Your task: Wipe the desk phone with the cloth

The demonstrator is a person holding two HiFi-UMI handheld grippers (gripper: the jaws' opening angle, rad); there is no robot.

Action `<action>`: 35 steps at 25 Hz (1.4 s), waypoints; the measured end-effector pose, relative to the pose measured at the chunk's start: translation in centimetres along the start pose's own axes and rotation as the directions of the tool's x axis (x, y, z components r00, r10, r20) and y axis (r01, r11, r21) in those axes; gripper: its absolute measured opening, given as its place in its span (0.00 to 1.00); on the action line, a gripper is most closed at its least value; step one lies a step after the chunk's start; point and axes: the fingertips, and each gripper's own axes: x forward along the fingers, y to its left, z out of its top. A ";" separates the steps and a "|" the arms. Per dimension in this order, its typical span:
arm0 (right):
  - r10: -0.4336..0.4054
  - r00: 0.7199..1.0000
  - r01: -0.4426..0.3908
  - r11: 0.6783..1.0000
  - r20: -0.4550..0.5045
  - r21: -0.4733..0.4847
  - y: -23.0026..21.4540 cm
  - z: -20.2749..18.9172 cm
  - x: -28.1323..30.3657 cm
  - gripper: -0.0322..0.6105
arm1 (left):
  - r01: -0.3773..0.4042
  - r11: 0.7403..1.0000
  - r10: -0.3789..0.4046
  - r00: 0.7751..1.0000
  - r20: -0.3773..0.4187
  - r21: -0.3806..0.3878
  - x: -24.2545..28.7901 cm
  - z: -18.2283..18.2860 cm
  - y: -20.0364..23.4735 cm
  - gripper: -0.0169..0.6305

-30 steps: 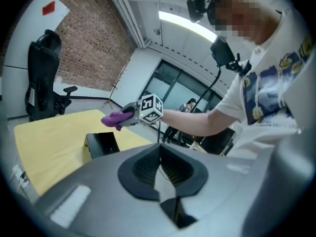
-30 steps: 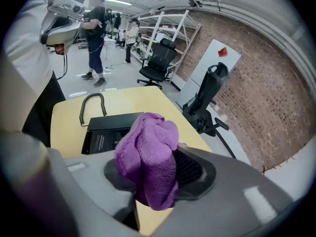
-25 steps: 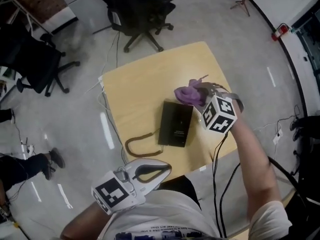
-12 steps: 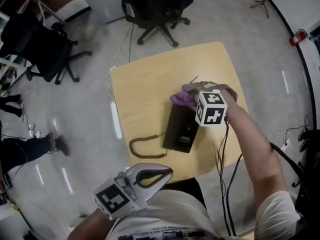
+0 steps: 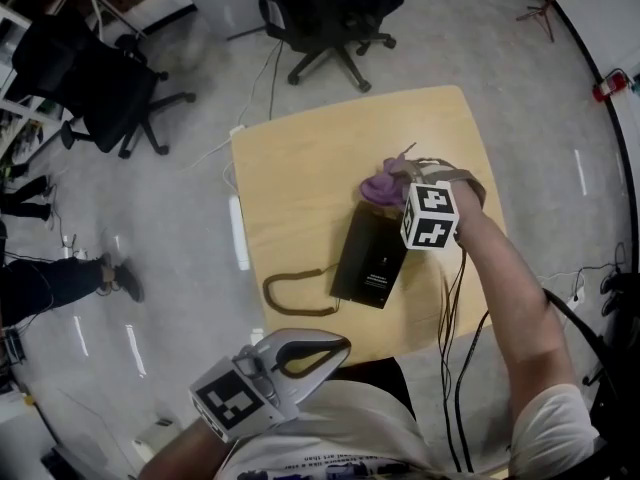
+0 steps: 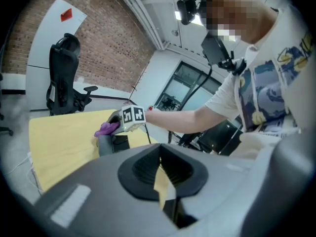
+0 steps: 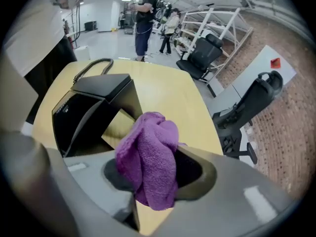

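Purple cloth (image 7: pixel 148 157) is pinched in the right hand-held gripper (image 7: pixel 155 179), bunched and bulging above its jaws. It sits at the far end of the black phone (image 5: pixel 372 260), which lies on the tan worktop (image 5: pixel 290 168) beside a coiled cord (image 5: pixel 295 293). Left hand-held gripper (image 6: pixel 160 179) hangs off the worktop by the person's chest, jaws pressed together on nothing.

My left gripper (image 5: pixel 335 344) and right gripper (image 5: pixel 398 180) are grey plastic, black inside the fingers. Each has a white cube (image 5: pixel 432 216) with black square marks. Thin black cables (image 5: pixel 443 308) run along my right arm. I wear a white short-sleeved T-shirt (image 5: pixel 330 430) with a blue picture.
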 end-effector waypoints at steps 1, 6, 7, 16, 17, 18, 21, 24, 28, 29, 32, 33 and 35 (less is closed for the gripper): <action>-0.013 1.000 0.013 0.999 0.016 0.036 -0.3 -0.2 -0.8 0.29 | 0.003 1.000 -0.003 1.000 -0.002 0.003 0.1 0.0 0.0 0.03; -0.022 0.995 0.006 0.987 0.095 0.162 0.0 -0.3 -5.3 0.29 | 0.039 0.999 -0.038 0.999 -0.015 0.027 0.8 -0.1 -0.4 0.03; -0.017 0.995 0.000 0.986 0.103 0.169 0.3 -0.2 -6.0 0.29 | 0.047 0.998 -0.047 0.999 -0.019 0.031 1.0 -0.2 -0.5 0.03; 0.014 0.998 -0.024 0.987 0.062 0.161 3.7 -1.3 -4.9 0.28 | 0.080 0.995 -0.078 0.996 -0.039 0.054 1.9 0.3 -1.1 0.03; 0.009 0.999 -0.017 0.987 0.051 0.157 3.7 -1.6 -4.4 0.28 | 0.078 0.995 -0.076 0.996 -0.043 0.054 1.9 0.2 -1.2 0.03; 0.006 0.999 -0.012 0.988 0.042 0.154 3.7 -1.9 -3.9 0.28 | 0.075 0.996 -0.073 0.996 -0.045 0.054 1.9 0.2 -1.2 0.03; 0.004 1.000 -0.007 0.988 0.022 0.153 3.9 -2.6 -2.7 0.28 | 0.065 0.996 -0.063 0.997 -0.049 0.053 1.8 -0.1 -1.3 0.03; 0.002 1.000 -0.002 0.991 -0.002 0.136 4.3 -3.3 -1.8 0.28 | 0.057 0.997 -0.054 0.997 -0.052 0.057 1.9 -0.3 -1.5 0.03; -0.034 0.998 0.042 0.990 -0.059 0.136 4.1 -4.6 -1.2 0.28 | 0.052 0.997 -0.049 0.998 -0.049 0.060 1.8 -0.3 -1.6 0.03; -0.053 0.996 0.064 0.986 -0.074 0.157 3.9 -5.1 -1.3 0.29 | 0.049 0.997 -0.047 0.998 -0.047 0.058 1.7 -0.3 -1.7 0.03; -0.102 0.990 0.126 0.957 -0.102 0.261 3.3 -6.8 -2.1 0.29 | 0.047 0.998 -0.045 0.998 -0.039 0.042 1.9 -0.4 -1.8 0.03; -0.110 0.987 0.138 0.947 -0.114 0.289 3.5 -7.2 -2.4 0.29 | 0.051 0.998 -0.049 0.998 -0.042 0.041 1.9 -0.6 -1.8 0.03; -0.112 0.985 0.150 0.935 -0.135 0.323 4.7 -7.6 -2.6 0.29 | 0.067 0.997 -0.064 0.996 -0.056 0.046 2.0 -1.1 -2.0 0.03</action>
